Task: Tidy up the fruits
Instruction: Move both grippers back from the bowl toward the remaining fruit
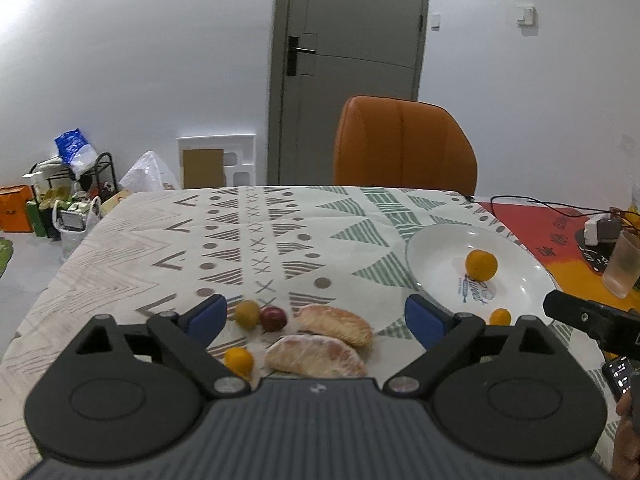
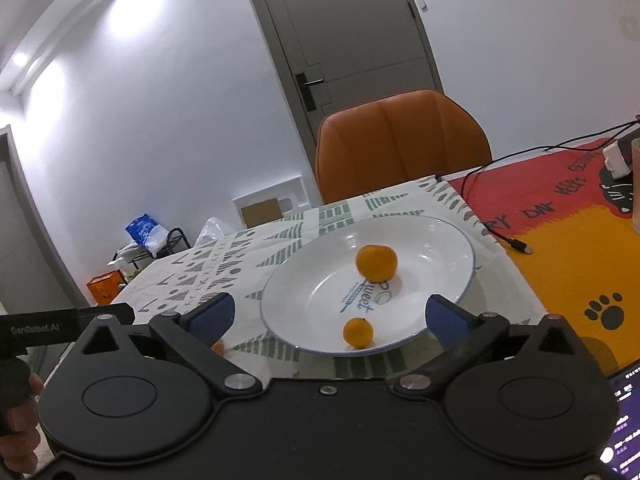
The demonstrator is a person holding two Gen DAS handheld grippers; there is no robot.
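A white plate [image 2: 432,236] holds a larger orange [image 2: 376,262] and a small orange [image 2: 358,333]; the plate also shows in the left wrist view [image 1: 440,248] with both oranges [image 1: 481,265] [image 1: 500,317]. My right gripper [image 2: 328,316] is open and empty, just short of the plate's near rim. My left gripper [image 1: 316,316] is open and empty over loose fruit on the tablecloth: two peeled pomelo segments [image 1: 334,324] [image 1: 316,356], a yellow-green fruit [image 1: 247,313], a dark red fruit [image 1: 274,319] and a small orange [image 1: 239,361].
An orange chair [image 1: 404,148] stands behind the table. On the right lie a red and orange mat [image 2: 560,232], a black cable [image 2: 496,236], a white charger [image 1: 600,230] and a plastic cup [image 1: 622,264]. A phone [image 1: 618,378] lies at the right edge.
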